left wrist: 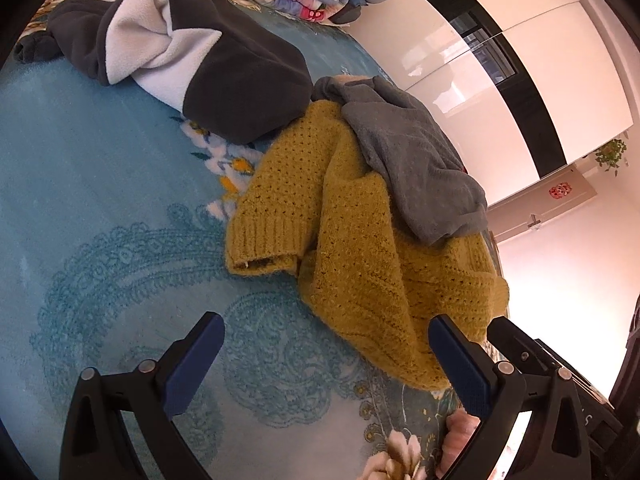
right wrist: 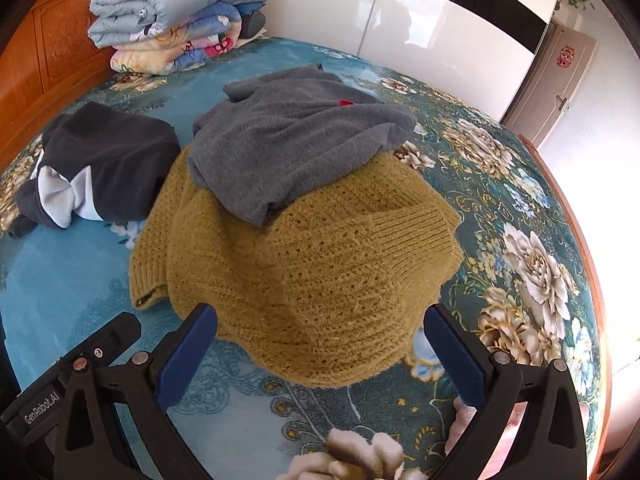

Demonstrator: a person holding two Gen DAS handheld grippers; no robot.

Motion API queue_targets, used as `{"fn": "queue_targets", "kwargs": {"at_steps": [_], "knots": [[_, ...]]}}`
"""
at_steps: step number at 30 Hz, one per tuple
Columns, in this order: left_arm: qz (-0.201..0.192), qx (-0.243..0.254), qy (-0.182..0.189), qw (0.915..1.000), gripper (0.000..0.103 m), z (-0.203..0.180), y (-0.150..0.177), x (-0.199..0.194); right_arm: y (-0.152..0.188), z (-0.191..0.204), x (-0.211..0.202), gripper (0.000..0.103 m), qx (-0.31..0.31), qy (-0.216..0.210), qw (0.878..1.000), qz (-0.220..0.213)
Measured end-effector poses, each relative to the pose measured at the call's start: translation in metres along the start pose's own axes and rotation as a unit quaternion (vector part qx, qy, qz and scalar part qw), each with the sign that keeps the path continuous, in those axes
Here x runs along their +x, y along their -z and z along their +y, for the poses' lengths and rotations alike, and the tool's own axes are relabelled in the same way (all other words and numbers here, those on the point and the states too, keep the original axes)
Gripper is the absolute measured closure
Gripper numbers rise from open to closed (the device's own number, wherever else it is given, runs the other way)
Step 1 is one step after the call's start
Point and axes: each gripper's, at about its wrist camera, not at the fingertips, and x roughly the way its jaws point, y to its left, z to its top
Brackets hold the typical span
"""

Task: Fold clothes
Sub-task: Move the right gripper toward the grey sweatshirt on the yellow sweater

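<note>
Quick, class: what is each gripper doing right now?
Left gripper: jaws open, holding nothing.
Right gripper: jaws open, holding nothing.

Mustard-yellow sweater (right wrist: 320,276): openwork knit, ribbed cuffs and hem. Grey garment (right wrist: 296,140) on top: plain fleecy grey, small red tag. Dark garment (right wrist: 116,160): charcoal outside, pale lilac-white lining showing. Bedspread (right wrist: 520,240): teal-blue ground, tonal lace-like scrollwork, cream and beige flowers with gold and blue accents. Stacked quilts (right wrist: 180,12): pale blue over cream floral prints in pink and blue. Headboard (right wrist: 60,44): orange-brown wood. Wardrobe (right wrist: 440,32): glossy white with black band. Fingers (right wrist: 184,364): dark blue pads on black frames.
</note>
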Motion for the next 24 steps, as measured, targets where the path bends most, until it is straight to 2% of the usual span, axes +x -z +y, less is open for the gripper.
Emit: {"fn": "queue_targets", "kwargs": {"at_steps": [10,20,24], "knots": [[0.004,-0.012,0.001,0.9999,0.000,0.005,-0.001,0.020,-0.010,0.003,0.014,0.000,-0.030,0.016,0.999,0.012],[0.000,-0.025,0.025,0.9994,0.000,0.001,-0.003,0.031,-0.019,0.006,0.034,0.000,-0.038,0.023,0.999,0.028],[-0.001,-0.030,0.035,0.9989,0.000,-0.001,-0.004,0.035,-0.030,0.001,0.031,0.000,-0.046,0.005,0.999,0.005]]}}
